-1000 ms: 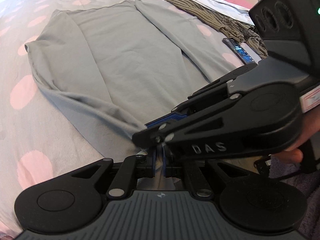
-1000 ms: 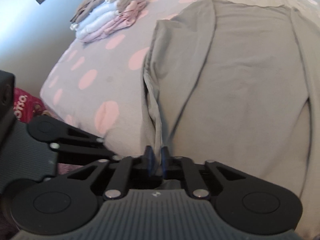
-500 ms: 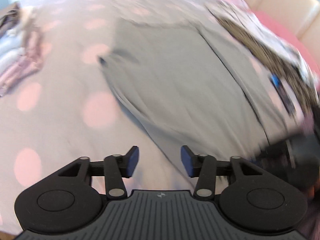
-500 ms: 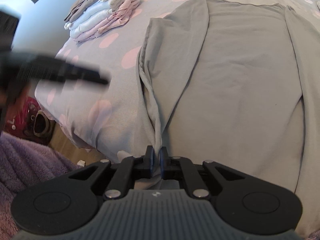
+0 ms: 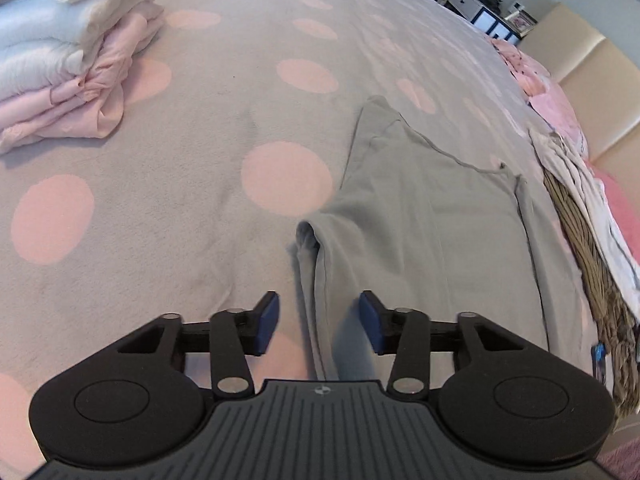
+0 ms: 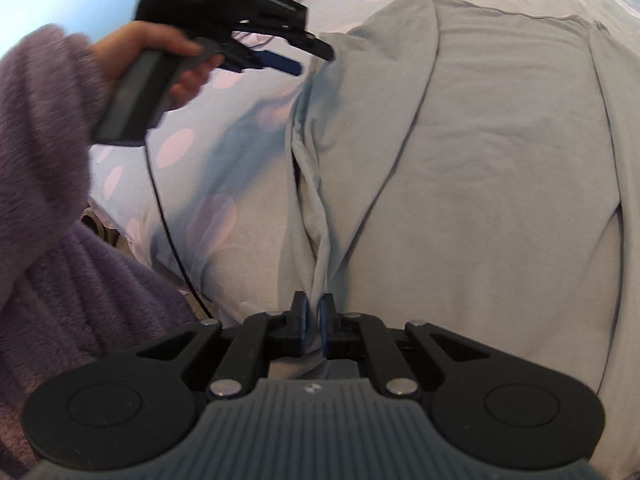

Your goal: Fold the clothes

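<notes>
A grey long-sleeved garment (image 5: 420, 220) lies flat on the dotted bedspread, its sleeves folded in over the body (image 6: 500, 160). My right gripper (image 6: 314, 312) is shut on the bunched near-left edge of the garment. My left gripper (image 5: 318, 308) hovers farther along that same left edge, and its jaws are closing. The folded edge runs between the blue pads (image 5: 266, 320), which do not press on it. In the right wrist view the left gripper (image 6: 308, 58) sits at the upper left, held by a hand in a purple fuzzy sleeve.
A stack of folded pink, white and blue clothes (image 5: 68, 52) sits at the far left of the bed. Unfolded clothes (image 5: 580, 208) are heaped along the right side, with a small blue device (image 5: 598, 354) beside them. The bed's edge drops off at the left (image 6: 132, 216).
The left gripper let go of the garment edge beside the right gripper, opened and swung away to the left along that edge. The right gripper kept its grip and stayed put.
</notes>
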A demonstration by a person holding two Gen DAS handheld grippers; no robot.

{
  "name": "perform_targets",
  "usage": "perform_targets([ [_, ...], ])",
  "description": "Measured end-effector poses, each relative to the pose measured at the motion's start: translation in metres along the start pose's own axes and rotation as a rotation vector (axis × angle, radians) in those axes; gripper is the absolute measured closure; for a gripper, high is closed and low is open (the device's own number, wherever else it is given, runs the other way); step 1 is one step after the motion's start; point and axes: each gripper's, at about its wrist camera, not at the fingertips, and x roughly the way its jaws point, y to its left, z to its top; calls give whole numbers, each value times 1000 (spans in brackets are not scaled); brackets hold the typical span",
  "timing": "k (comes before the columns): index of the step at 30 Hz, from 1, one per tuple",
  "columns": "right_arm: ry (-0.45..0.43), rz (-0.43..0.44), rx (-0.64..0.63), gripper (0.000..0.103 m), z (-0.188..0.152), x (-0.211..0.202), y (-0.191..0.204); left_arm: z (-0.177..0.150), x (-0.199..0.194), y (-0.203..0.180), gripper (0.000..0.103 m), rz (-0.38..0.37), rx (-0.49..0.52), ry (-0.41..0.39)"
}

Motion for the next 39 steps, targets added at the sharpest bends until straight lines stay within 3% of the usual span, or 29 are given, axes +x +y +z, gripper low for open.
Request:
perform_targets([
  [6, -32, 35, -7, 96, -2, -12, 5, 2, -3, -5, 99, -2, -17, -45],
  [20, -129, 31, 107, 96, -29, -59, -2, 9, -22, -101, 101, -93, 186, -150],
  [28, -97, 4, 229, 96, -48, -65, -21, 3, 12, -162, 101, -123, 337, -102],
  [35, -15, -12, 319, 96, -62, -47, -39, -14, 65, -202, 101, -87, 489, -8],
  [39, 20, -11, 362, 96, -69, -36, -47, -21, 85, -210, 101, -60, 526, 41],
])
